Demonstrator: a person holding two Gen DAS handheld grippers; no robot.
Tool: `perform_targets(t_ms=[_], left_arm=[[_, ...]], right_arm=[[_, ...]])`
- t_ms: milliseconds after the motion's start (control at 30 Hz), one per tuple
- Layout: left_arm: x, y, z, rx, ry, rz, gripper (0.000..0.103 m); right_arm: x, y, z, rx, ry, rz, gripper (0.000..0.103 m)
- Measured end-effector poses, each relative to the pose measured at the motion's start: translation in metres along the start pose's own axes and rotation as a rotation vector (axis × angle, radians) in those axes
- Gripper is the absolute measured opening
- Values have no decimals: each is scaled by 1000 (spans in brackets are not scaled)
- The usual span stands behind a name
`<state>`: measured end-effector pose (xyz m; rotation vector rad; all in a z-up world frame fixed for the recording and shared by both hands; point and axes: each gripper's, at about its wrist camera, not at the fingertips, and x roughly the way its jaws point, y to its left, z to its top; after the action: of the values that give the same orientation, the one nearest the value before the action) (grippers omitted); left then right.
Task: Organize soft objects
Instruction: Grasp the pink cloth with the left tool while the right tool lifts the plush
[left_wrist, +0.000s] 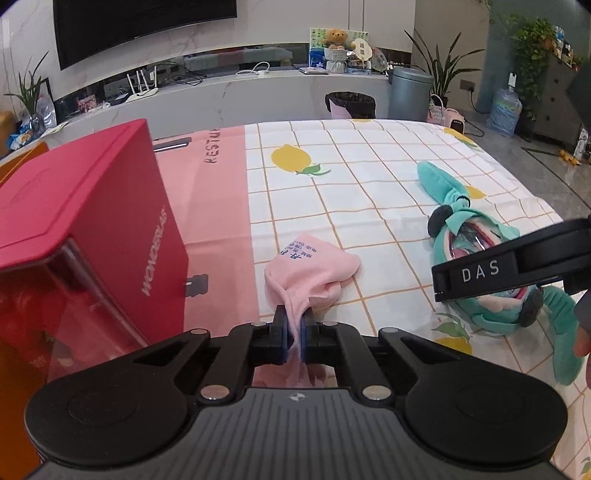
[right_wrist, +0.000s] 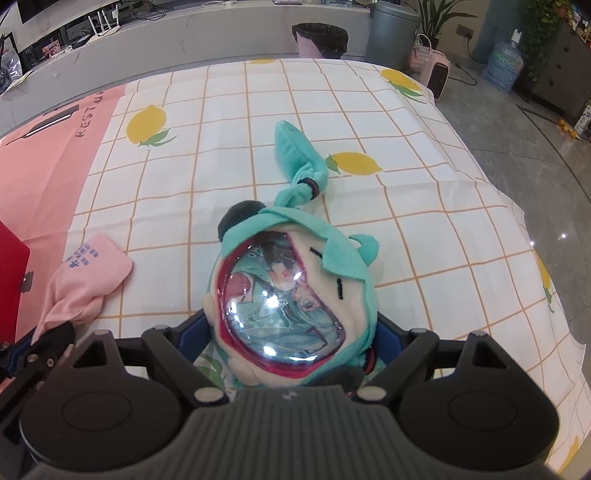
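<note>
Clamped on the pink sock (left_wrist: 310, 273), the left gripper (left_wrist: 293, 332) sits beside the red box (left_wrist: 92, 221) at nine o'clock, contents unclear. Right gripper (right_wrist: 291, 332) jaws stand wide around the teal plush (right_wrist: 295, 295); contact unclear.

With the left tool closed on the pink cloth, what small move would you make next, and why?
Probably lift the left tool slightly and carry the pink cloth toward the red box. Its pads already pinch the cloth's bunched end, the rest lies on the tablecloth, and the box stands just beside it.
</note>
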<state>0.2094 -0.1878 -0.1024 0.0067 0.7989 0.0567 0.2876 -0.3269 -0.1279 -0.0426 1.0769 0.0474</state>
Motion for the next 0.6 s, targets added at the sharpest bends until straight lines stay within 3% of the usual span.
perform_targets(t_ms=[333,500,600], left_arm=[[-18,9,8,-9,-51,-22,7],[-43,9,21,8,-107,-78,7],[-61,23,39,-63,-91,-170,7]], right_arm=[[-11,-4,3,37,-29,24,85],[-20,-13,4,92,-64,35,85],[-24,-18,6,125,-86,18,85]])
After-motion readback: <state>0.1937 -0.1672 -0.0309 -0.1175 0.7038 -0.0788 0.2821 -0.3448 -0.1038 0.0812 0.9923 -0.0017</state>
